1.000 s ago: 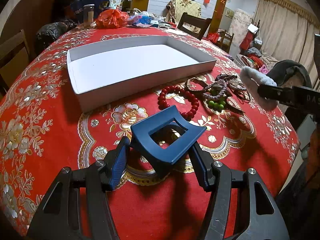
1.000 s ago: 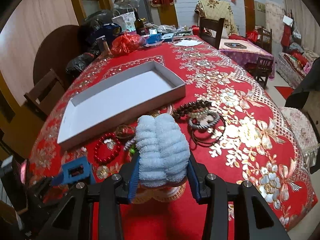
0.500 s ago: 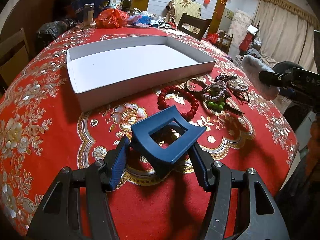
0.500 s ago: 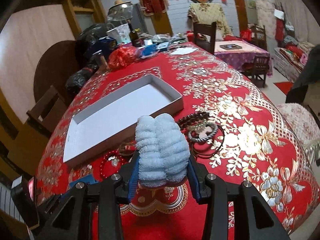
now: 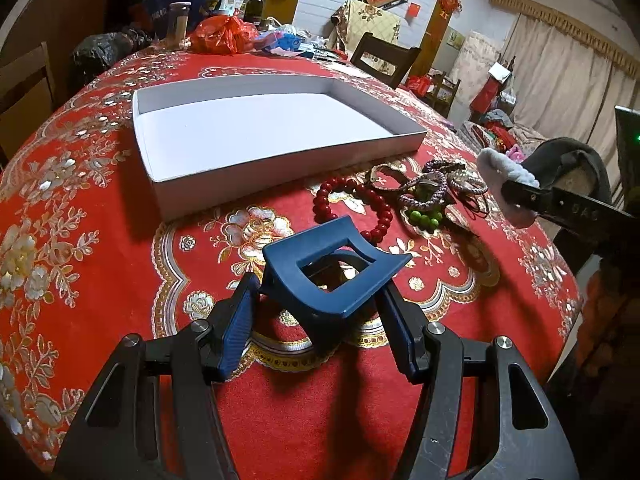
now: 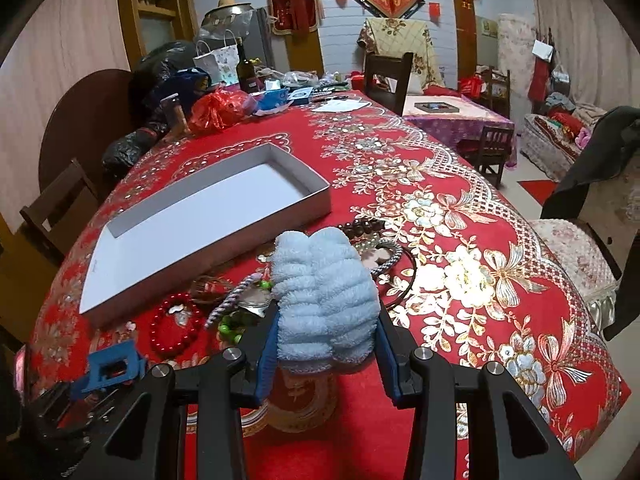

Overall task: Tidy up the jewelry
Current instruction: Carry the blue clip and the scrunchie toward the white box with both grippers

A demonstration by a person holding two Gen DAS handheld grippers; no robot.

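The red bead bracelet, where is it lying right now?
The round red bead bracelet lies on the red floral tablecloth, just in front of the shallow white cardboard box, at the left edge of the tangled bracelet pile.

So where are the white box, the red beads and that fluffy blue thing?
White box [image 5: 256,136], left wrist view, on its bare floor.
Red beads [image 5: 380,210], left wrist view, on the right side of the loop.
Fluffy blue thing [image 6: 326,300], right wrist view, on its middle, between the gripper's pads.

The tray [image 5: 276,184] lies on the table [image 5: 80,240], with bracelets [image 5: 424,196] just before it.
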